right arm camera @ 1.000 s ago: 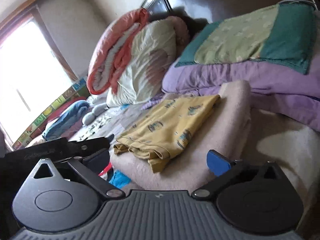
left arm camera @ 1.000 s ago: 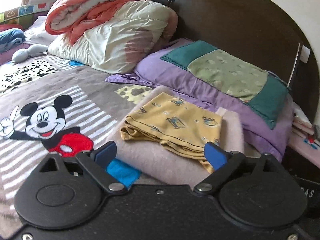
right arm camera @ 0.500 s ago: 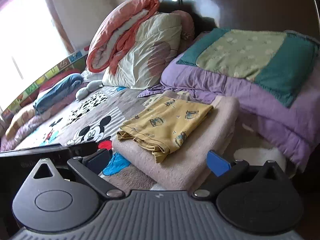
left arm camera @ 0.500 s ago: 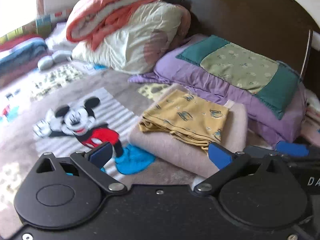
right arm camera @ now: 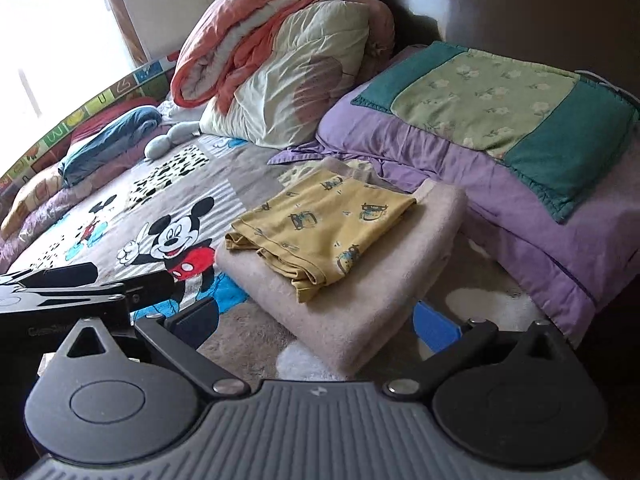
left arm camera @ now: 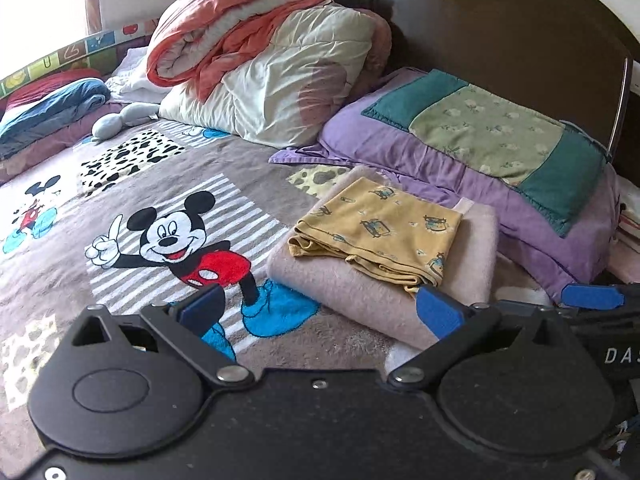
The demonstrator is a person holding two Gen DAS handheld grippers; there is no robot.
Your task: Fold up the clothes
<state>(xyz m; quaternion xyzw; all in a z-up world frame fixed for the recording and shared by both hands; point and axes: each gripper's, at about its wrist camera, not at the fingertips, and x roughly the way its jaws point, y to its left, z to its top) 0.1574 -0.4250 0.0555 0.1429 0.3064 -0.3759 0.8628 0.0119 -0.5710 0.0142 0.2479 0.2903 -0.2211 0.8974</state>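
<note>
A folded yellow printed garment (left arm camera: 380, 232) (right arm camera: 320, 224) lies flat on a folded beige blanket (left arm camera: 360, 296) (right arm camera: 360, 296) on the bed. My left gripper (left arm camera: 318, 310) hovers in front of and above the pile, open, with nothing between its blue pads. The right gripper (right arm camera: 316, 322) also stands open and holds nothing, just short of the beige blanket's near corner. In the left wrist view one blue fingertip (left arm camera: 592, 296) of the right gripper shows at the right edge. The left gripper's black body (right arm camera: 80, 288) is at the left in the right wrist view.
The bed is covered by a grey Mickey Mouse blanket (left arm camera: 172, 240). A purple pillow with a green patch (left arm camera: 480, 140) lies behind the pile. A rolled orange and cream quilt (left arm camera: 260, 52) leans on the dark headboard (left arm camera: 500, 32). Folded blue cloth (left arm camera: 52, 108) lies far left.
Both grippers have drawn back and risen from the pile, so more of the bed shows. The right view has rolled to level. The yellow garment stays put.
</note>
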